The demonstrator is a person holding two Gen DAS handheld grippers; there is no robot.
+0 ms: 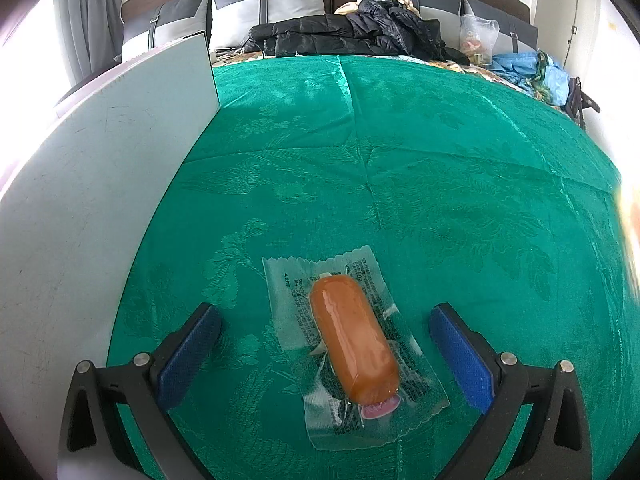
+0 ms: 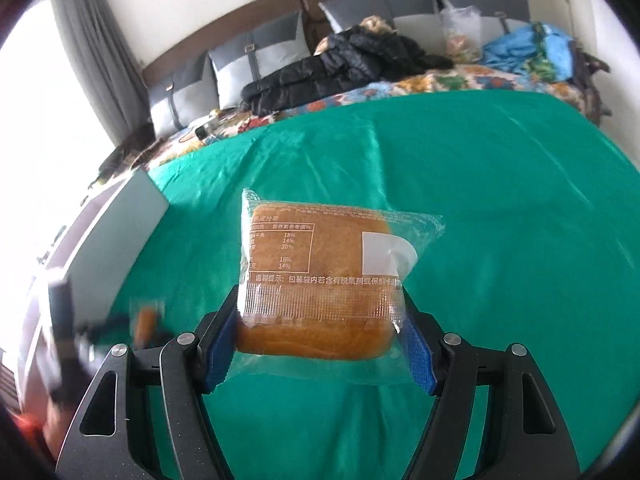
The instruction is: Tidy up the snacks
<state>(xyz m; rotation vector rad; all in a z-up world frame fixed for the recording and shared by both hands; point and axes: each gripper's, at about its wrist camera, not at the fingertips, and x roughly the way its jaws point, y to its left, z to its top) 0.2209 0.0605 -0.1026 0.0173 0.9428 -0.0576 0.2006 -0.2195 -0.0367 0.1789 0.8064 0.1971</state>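
**A:** Start with your left camera. What's the snack like?

**B:** A plump orange-brown sausage sealed in a clear, crinkle-edged plastic wrapper (image 1: 352,354) with small black print and a pink tag at its near end. It lies flat on the green patterned cloth (image 1: 460,184), low in the frame and just right of centre, tilted so its far end leans left. My left gripper (image 1: 324,340) stands wide open, one blue pad on either side of the wrapper and neither touching it.

**A:** Anything unclear there?

**B:** The print is too small to read. A pale grey board (image 1: 100,184) fills the left side and is cut off by the frame edge. At the right edge there's a bright blur I can't identify.

**A:** And the right camera?

**B:** A golden-brown bread loaf in a clear plastic bag (image 2: 320,280) with a printed nutrition table and a white label. It sits at centre frame, lifted off the cloth. My right gripper (image 2: 320,338) is clamped on its near end, blue pads pressing both sides.

**A:** What's hidden?

**B:** The lower left is smeared; I make out only an orange shape and dark parts there.
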